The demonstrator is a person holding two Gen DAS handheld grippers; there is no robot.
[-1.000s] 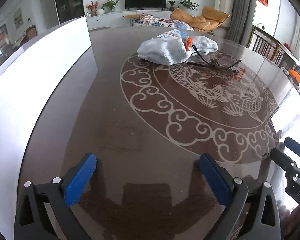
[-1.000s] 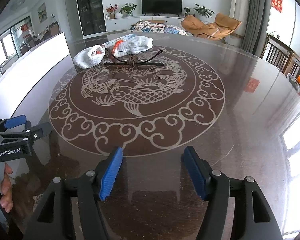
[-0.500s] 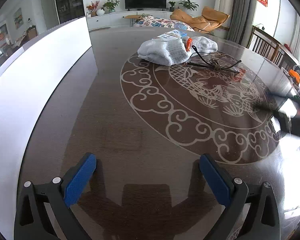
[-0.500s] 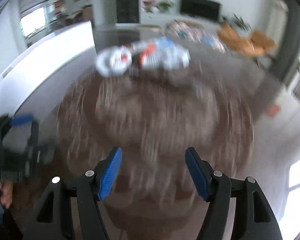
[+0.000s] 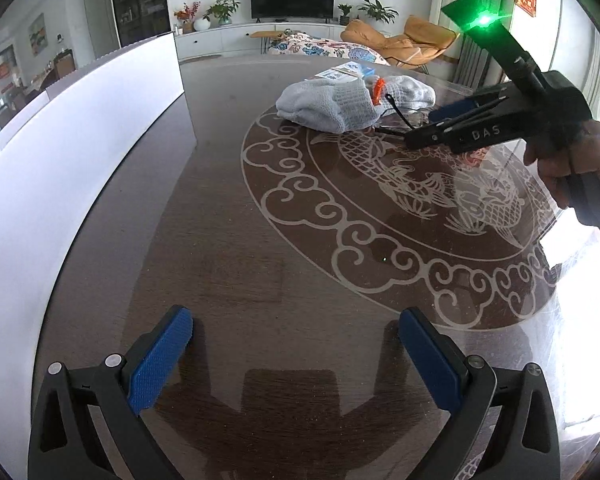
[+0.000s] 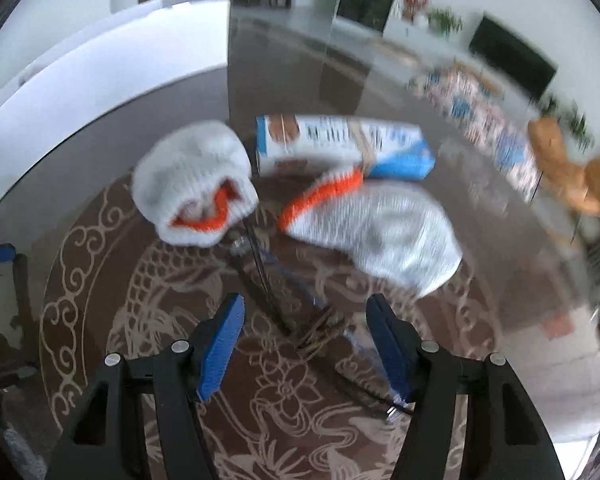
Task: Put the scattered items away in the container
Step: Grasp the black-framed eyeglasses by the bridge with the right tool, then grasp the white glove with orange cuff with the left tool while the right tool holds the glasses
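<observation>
At the far left stands the tall white container (image 5: 100,128), its smooth wall rising from the dark brown glossy worktop (image 5: 228,240) with a pale dragon and cloud pattern. The left gripper (image 5: 296,352), black with blue pads, hovers above a bare part of the worktop, its jaws spread wide with nothing between them. Farther to the right, well apart from the container, the scattered items lie together: a white knitted glove with an orange cuff (image 6: 196,184), rolled up, a flat white and blue carton (image 6: 340,148) behind it, and a second white knitted glove (image 6: 384,232) just beside them. A pair of thin dark-framed glasses (image 6: 300,312) lies in front of the gloves. The right gripper (image 6: 304,344) is above the glasses; its jaws are closing, but the pads do not yet press on anything. A hand (image 5: 580,168) holds its black handle.
</observation>
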